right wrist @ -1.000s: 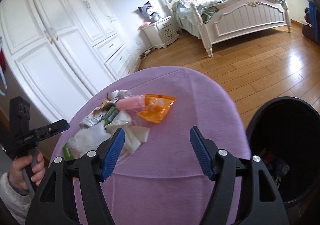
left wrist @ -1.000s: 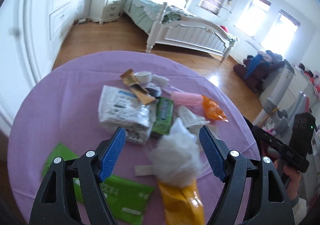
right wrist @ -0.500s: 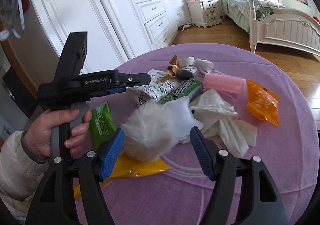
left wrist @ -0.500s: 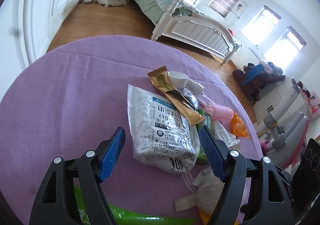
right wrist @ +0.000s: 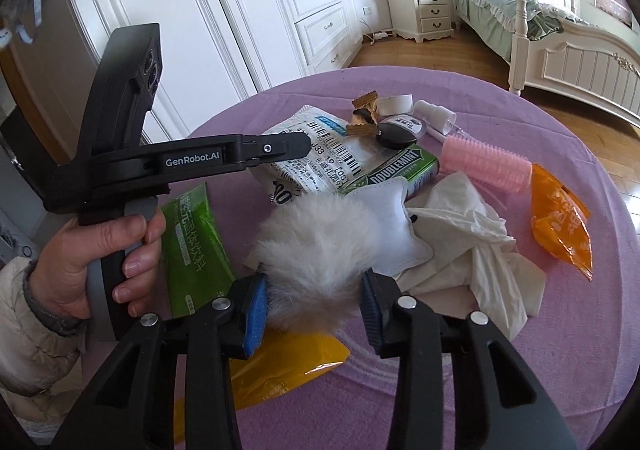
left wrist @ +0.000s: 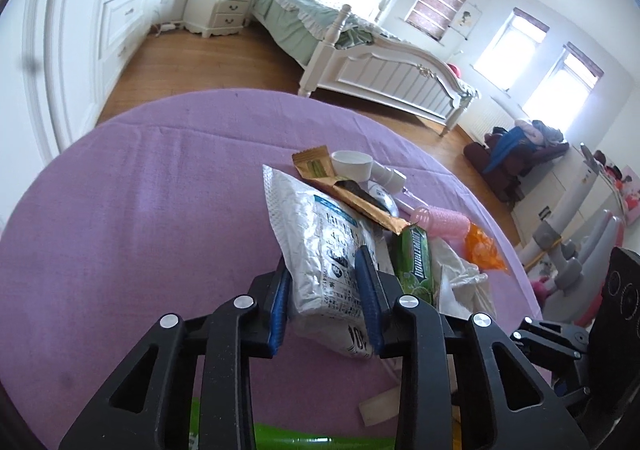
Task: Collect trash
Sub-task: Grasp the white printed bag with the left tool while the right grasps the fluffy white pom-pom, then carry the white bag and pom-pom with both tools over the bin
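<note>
The left hand-held gripper (left wrist: 325, 302) is clamped on the silver packet (left wrist: 320, 250); the right hand-held gripper (right wrist: 314, 310) squeezes the white fluffy ball (right wrist: 316, 250). Beyond both, wrappers, crumpled tissue (right wrist: 472, 246) and the pink roller (right wrist: 486, 165) lie on the desk (left wrist: 160, 209). Collection looks barely begun.

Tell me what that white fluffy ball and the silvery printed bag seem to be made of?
The fluffy ball looks like soft synthetic fur or plush: long, fuzzy white fibres with no hard outline. The silvery bag seems to be thin plastic film or foil, glossy and crinkled, printed with text and a barcode. Neither is certain from looks alone.
</note>
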